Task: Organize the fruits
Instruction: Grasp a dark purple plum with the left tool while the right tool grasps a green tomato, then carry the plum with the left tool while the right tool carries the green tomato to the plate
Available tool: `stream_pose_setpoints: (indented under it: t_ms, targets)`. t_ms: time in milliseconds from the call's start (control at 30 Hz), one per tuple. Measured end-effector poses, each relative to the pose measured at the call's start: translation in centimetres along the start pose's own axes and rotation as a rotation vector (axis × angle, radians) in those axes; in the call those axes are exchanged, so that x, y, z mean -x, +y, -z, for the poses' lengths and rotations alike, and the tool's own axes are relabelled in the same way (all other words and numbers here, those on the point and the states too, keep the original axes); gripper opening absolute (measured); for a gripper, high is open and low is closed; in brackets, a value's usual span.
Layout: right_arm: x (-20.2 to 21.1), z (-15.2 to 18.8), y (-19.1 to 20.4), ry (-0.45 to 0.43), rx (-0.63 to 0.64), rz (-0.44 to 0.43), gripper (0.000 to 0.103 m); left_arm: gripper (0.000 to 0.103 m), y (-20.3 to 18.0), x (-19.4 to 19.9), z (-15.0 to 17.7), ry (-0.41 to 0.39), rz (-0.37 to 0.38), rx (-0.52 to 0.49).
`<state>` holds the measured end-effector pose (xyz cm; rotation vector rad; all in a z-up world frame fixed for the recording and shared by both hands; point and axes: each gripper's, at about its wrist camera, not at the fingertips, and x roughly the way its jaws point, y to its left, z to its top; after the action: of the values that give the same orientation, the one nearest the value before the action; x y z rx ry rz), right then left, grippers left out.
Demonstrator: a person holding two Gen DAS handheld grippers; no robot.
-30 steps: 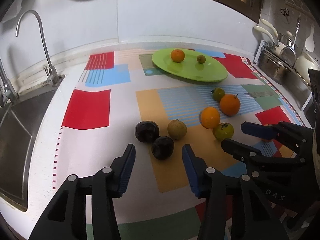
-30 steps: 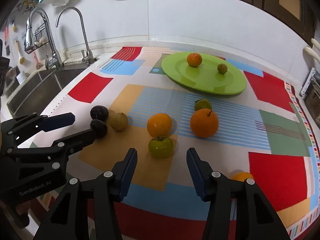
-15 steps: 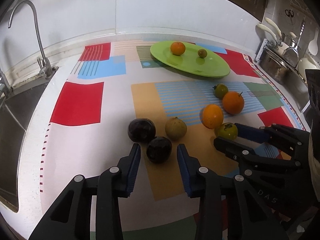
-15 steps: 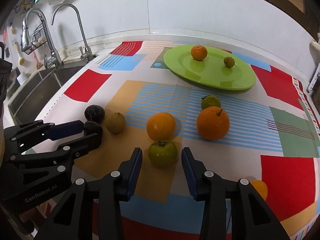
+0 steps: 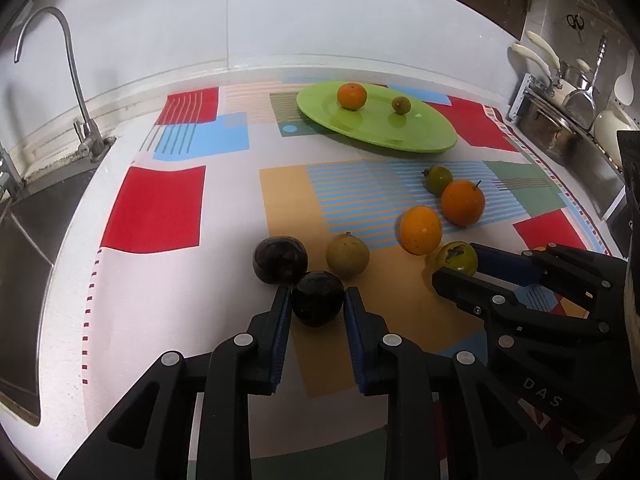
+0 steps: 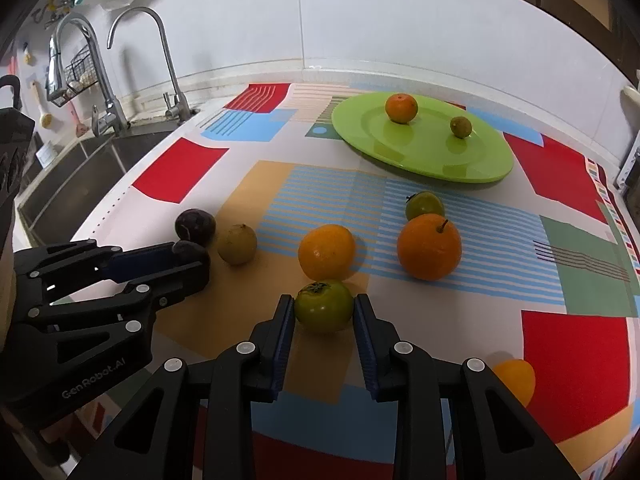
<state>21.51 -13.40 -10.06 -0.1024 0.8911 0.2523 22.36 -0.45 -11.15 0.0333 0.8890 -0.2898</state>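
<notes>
Holding 2 fruits: green plate (image 6: 472, 168); L tongs (image 5: 318, 304) gripping dark fruit (image 5: 318, 300), R tongs (image 6: 324, 308) green fruit (image 6: 324, 308).

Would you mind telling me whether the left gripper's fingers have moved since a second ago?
Yes. The left gripper has shut on the near dark purple fruit, which lies beside the other dark fruit as before; the fingers stood well apart earlier.

Dark plum (image 5: 317, 303), green persimmon (image 6: 324, 306), both gripped
</notes>
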Motion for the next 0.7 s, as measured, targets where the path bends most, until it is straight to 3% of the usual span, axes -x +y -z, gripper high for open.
stream_pose_setpoints:
  t_ms: [700]
  targets:
    - [4.8, -1.5, 0.3, -0.132, -0.004, 0.006, 0.031, 0.027, -0.9, 5.4, -2.7, -0.111, 0.015, -0.039]
